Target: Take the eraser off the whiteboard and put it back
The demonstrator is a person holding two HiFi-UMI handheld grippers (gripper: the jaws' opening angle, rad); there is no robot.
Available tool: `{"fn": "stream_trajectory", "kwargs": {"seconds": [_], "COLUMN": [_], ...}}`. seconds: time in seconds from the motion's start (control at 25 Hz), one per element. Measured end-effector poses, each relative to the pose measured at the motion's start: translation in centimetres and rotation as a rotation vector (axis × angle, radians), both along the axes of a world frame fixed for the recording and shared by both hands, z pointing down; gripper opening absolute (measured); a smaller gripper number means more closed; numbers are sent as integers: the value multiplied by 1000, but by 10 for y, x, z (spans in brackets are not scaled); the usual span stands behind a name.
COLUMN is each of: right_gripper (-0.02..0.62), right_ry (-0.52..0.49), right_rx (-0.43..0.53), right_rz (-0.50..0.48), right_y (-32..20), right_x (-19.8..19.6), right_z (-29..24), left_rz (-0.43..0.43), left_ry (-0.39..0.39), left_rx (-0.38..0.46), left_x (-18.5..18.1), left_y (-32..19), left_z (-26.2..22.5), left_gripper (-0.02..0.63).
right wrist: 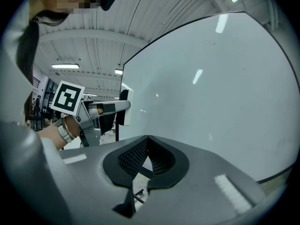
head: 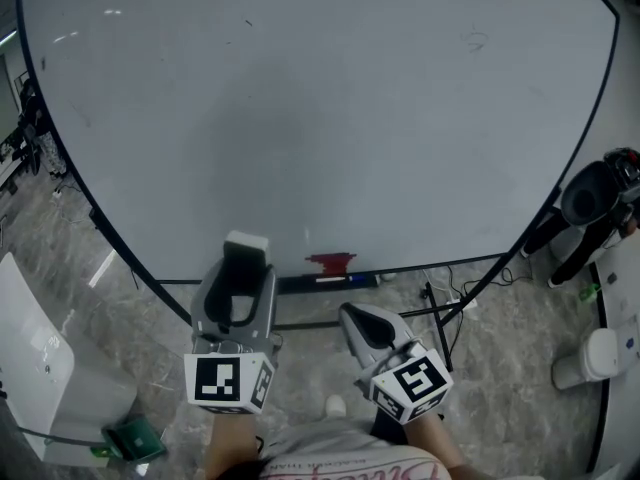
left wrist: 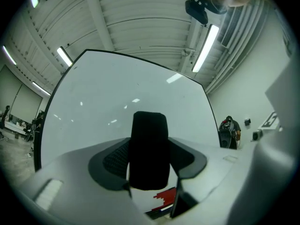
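The eraser (head: 247, 241), black felt with a white back, stands upright between the jaws of my left gripper (head: 243, 260), which is shut on it. It hangs in front of the lower part of the whiteboard (head: 320, 118), just above the tray. From the left gripper view the eraser (left wrist: 149, 149) fills the gap between the ribbed pads (left wrist: 115, 159). The right gripper view shows that eraser (right wrist: 124, 108) from the side, close to the board (right wrist: 220, 93); I cannot tell whether they touch. My right gripper (head: 352, 314) is shut and empty, low at the right, its jaws meeting at the tip (right wrist: 148, 142).
A red object (head: 330, 262) and a blue marker (head: 336, 280) lie on the board's tray. The black stand legs (head: 436, 318) and cables spread over the marble floor. A white chair (head: 35, 358) is at the left, and dark equipment (head: 590, 198) at the right.
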State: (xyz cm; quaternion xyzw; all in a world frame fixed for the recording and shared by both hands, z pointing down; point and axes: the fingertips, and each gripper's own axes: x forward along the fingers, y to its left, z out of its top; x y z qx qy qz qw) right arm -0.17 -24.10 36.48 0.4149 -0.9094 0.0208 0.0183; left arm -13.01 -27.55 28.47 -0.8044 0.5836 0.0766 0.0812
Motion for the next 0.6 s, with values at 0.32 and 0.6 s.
{"fn": "stream_trajectory", "kwargs": {"seconds": [0.32,0.6], "right_gripper": [2,2], "right_ry": [0,-7], "right_rx": [6,12], "right_rz": [-13,-13], "right_y": [3,1], "right_x": [-4,-2], "right_z": [-1,-2], "left_rz": [35,35], "left_ry": [3,11], "left_rx": [-5,1], "left_x": [9,9], "left_y": [5,4], "left_z": [1,-2], "left_gripper": [235,236]}}
